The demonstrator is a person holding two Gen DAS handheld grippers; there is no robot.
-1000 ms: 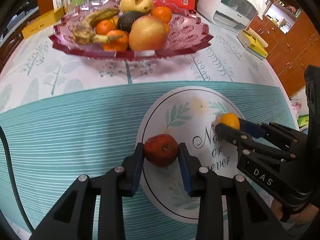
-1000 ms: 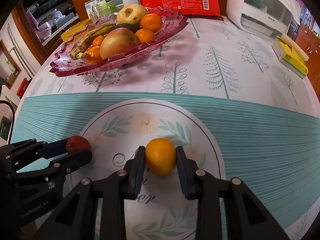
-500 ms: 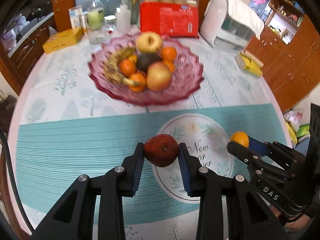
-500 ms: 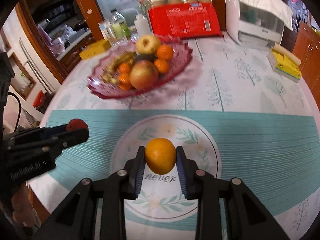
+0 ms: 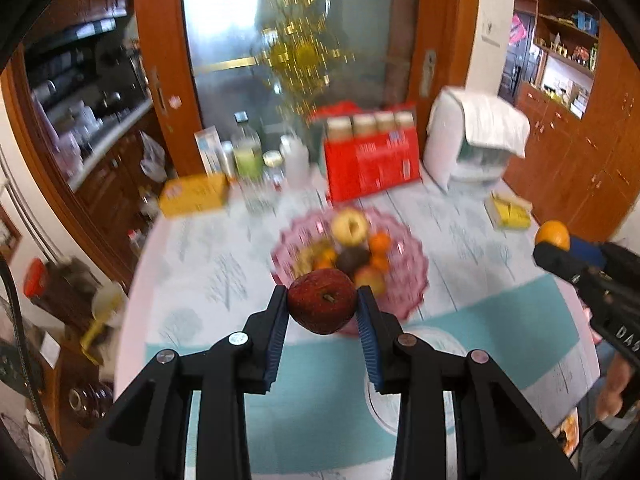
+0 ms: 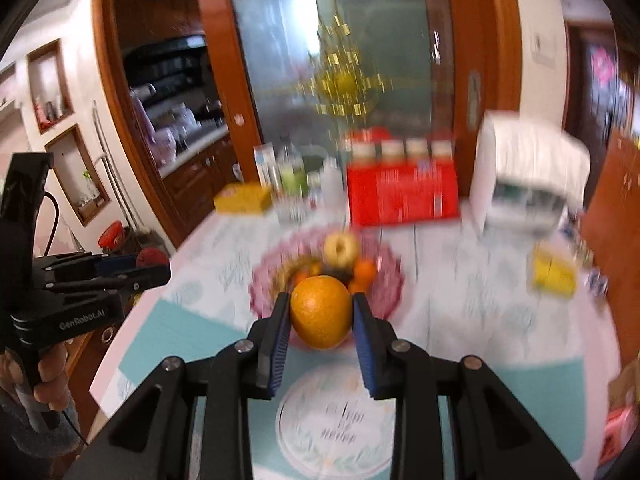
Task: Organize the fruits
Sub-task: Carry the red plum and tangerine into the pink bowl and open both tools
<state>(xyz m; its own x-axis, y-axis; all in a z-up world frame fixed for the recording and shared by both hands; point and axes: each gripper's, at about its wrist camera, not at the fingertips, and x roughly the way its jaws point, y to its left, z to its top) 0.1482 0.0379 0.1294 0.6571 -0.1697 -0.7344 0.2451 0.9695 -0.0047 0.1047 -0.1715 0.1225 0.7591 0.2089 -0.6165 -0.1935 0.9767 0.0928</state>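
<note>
Left wrist view
Bowl: a pink scalloped glass fruit bowl (image 5: 412,276) stands on the round table with the white tree-print and teal-striped cloth (image 5: 208,264).
Contents: blurred, but a pale yellow apple with its stem hollow up (image 5: 350,227), a dark avocado-like fruit (image 5: 352,258), small orange tangerines (image 5: 379,242) and a brownish banana (image 5: 306,258) lie inside.
Behind the bowl: a red carton holding four jars (image 5: 370,164), a yellow box (image 5: 194,195), some bottles.
Left gripper (image 5: 323,314): its blue-padded jaws are clamped on a dark red apple (image 5: 322,306), held above the table, in line with the bowl's near rim.
Right gripper (image 5: 554,246): at the right edge, pinching a round orange (image 5: 553,234) at its tips.

Right wrist view
Bowl: the same pink bowl (image 6: 390,284), motion-blurred, with the yellow apple (image 6: 341,248) at the back and a tangerine (image 6: 365,271) to the right.
Right gripper (image 6: 321,318): jaws closed tight on the orange (image 6: 321,312), raised clear of the cloth above its round printed medallion (image 6: 336,428).
Left gripper (image 6: 154,266): at the left, held by a hand (image 6: 48,380), the red apple (image 6: 152,257) caught between its tips.
</note>
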